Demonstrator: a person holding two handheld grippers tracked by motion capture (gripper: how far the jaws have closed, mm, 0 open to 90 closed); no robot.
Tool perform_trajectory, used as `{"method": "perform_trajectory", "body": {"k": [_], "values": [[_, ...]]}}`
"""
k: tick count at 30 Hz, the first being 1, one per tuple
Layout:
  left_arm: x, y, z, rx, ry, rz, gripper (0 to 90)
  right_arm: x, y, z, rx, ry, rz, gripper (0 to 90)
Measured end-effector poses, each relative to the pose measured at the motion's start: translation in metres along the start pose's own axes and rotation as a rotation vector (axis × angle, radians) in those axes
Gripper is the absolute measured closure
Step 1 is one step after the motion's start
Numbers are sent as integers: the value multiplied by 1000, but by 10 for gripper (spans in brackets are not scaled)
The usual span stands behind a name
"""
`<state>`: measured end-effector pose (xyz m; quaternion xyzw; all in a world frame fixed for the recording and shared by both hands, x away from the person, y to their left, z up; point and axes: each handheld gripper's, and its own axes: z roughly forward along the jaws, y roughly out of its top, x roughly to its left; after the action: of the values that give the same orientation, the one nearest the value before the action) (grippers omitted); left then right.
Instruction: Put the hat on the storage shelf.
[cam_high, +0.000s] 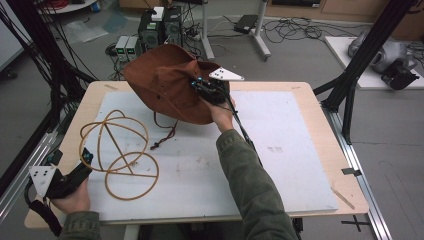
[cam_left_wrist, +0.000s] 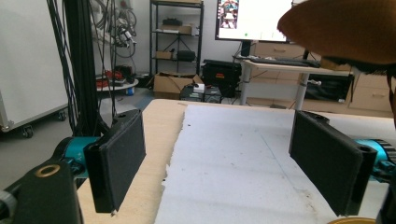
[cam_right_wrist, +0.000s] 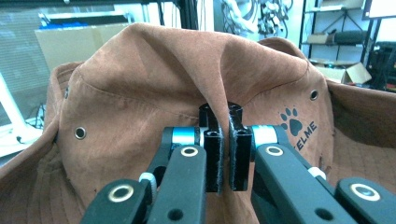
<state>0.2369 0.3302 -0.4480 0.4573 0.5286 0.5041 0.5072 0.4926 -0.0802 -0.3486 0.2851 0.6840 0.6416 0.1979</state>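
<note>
Hat (cam_right_wrist: 140, 93) crown fold hidden between fingers (cam_right_wrist: 212, 154)

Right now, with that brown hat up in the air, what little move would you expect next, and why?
Probably carry the hat left and down toward the wire frame. The right claw pinches a fold of its crown, lifting it off the table, while the left claw waits open beside the frame.
</note>
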Motion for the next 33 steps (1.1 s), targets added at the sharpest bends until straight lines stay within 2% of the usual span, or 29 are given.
{"method": "perform_trajectory", "body": {"k": [7,8,15,20,25,33], "values": [[0,0,0,1,-2,0,187,1,13,-11,-54,15,-4,878],[0,0,0,-2,-1,0,188,2,17,-15,-76,20,2,878],[0,0,0,-1,-1,-1,188,4,30,-28,-140,36,14,878],[-1,0,0,-3,0,-2,187,6,38,-37,-172,46,14,877],[-1,0,0,-2,0,-4,188,9,41,-39,-179,56,13,877],[-1,0,0,-1,-1,-6,188,17,49,-45,-219,97,33,877]]}}
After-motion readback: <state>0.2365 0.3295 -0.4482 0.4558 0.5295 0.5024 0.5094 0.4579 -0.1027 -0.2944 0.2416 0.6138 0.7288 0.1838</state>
